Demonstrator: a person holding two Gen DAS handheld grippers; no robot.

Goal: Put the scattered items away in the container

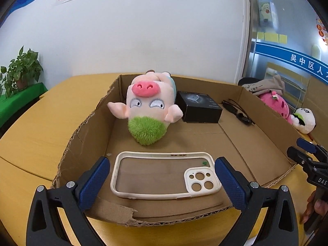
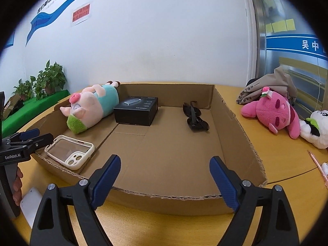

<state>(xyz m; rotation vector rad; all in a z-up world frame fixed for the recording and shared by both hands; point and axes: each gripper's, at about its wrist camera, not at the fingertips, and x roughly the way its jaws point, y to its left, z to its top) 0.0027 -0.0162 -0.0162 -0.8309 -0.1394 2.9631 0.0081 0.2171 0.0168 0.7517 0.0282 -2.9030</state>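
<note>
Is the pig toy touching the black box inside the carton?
Touching: in the right wrist view, the pig toy leans on the black box with no gap.

White wall (image 2: 164,41), wooden table (image 1: 41,123), potted plants (image 2: 51,80)

Your box (image 2: 235,123) is a shallow, open cardboard tray with torn edges; inside it your pig (image 2: 92,104) lies on its side at the far left, green tuft toward you; the black carton (image 2: 135,110) sits just beside it; the sunglasses (image 2: 194,116) lie folded toward the far right; the cream phone case (image 1: 164,174) lies flat in the near-left corner.
</note>
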